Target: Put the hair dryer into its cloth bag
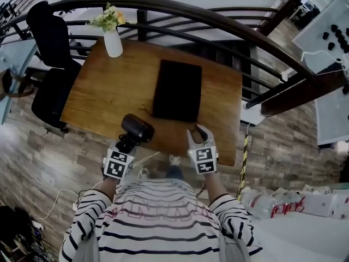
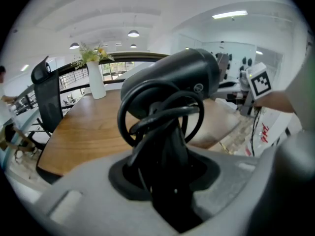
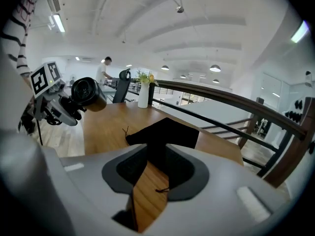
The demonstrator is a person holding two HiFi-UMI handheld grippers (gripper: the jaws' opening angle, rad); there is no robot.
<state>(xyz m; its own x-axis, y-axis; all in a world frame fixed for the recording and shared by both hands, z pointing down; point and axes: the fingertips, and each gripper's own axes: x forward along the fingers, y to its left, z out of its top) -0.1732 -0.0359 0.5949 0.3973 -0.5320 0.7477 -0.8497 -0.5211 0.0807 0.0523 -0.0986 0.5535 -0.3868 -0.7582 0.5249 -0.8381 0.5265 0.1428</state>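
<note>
The black hair dryer (image 1: 137, 129) hangs over the table's near edge, left of the bag. My left gripper (image 1: 126, 142) is shut on its handle, round which the cord is coiled (image 2: 162, 114). In the left gripper view the dryer's barrel (image 2: 172, 77) fills the middle and points right. The black cloth bag (image 1: 177, 90) lies flat on the middle of the wooden table (image 1: 109, 86), its drawstring (image 3: 127, 131) trailing left. My right gripper (image 1: 199, 135) hovers at the bag's near right corner, open with only bare wood between its jaws (image 3: 150, 181).
A white vase with flowers (image 1: 113, 41) stands at the table's far left corner. A black office chair (image 1: 52, 64) is to the left. A dark curved railing (image 1: 218, 21) runs behind the table. White bags or packs (image 1: 289, 203) lie on the floor at right.
</note>
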